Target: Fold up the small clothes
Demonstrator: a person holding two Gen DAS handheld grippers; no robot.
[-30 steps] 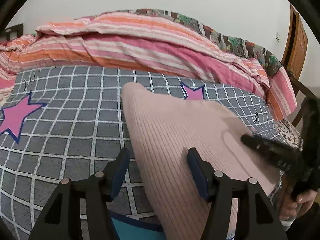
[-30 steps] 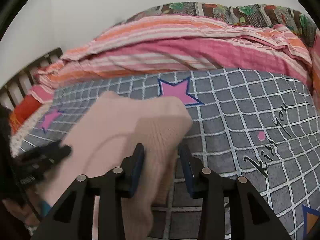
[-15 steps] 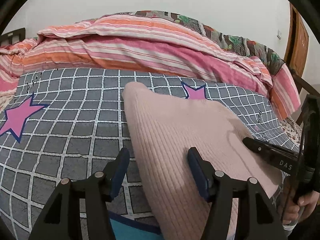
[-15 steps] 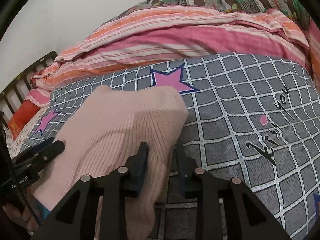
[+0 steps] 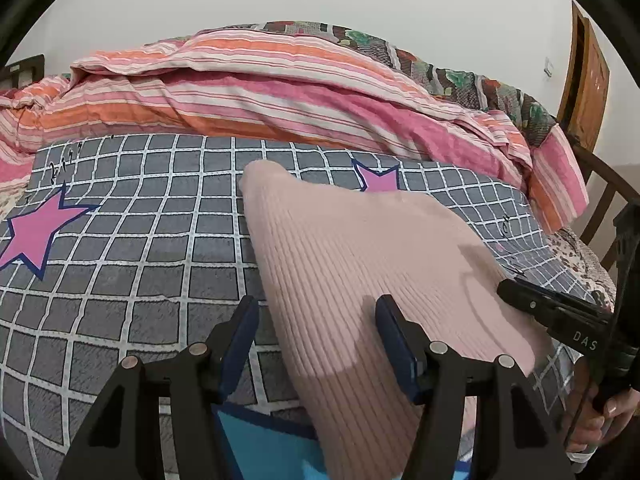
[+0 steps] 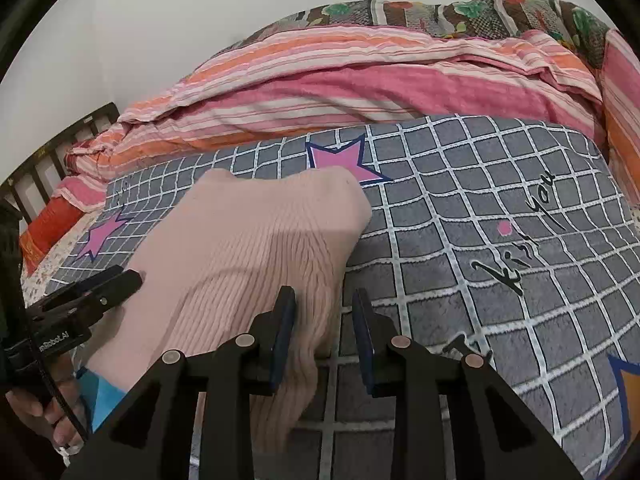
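A pale pink ribbed knit garment [image 5: 360, 264] lies flat on the grey checked blanket [image 5: 132, 248]; it also shows in the right wrist view [image 6: 256, 240]. My left gripper [image 5: 316, 340] is open, its jaws straddling the garment's left edge near the bottom. My right gripper [image 6: 324, 328] is open over the garment's right edge, with the edge between its jaws. Each gripper shows in the other's view: the right one at the garment's right side [image 5: 560, 316], the left one at its left side [image 6: 88, 296].
A striped pink and orange quilt [image 5: 280, 92] is bunched along the back of the bed. A blue cloth [image 5: 260, 436] peeks out under the garment's near end. A wooden bed rail [image 5: 608, 200] stands at the right, dark slats [image 6: 44, 160] at the left.
The right gripper closed somewhat half a second ago and has opened again, shifting slightly right along the garment's edge. The left gripper and the garment have barely moved.
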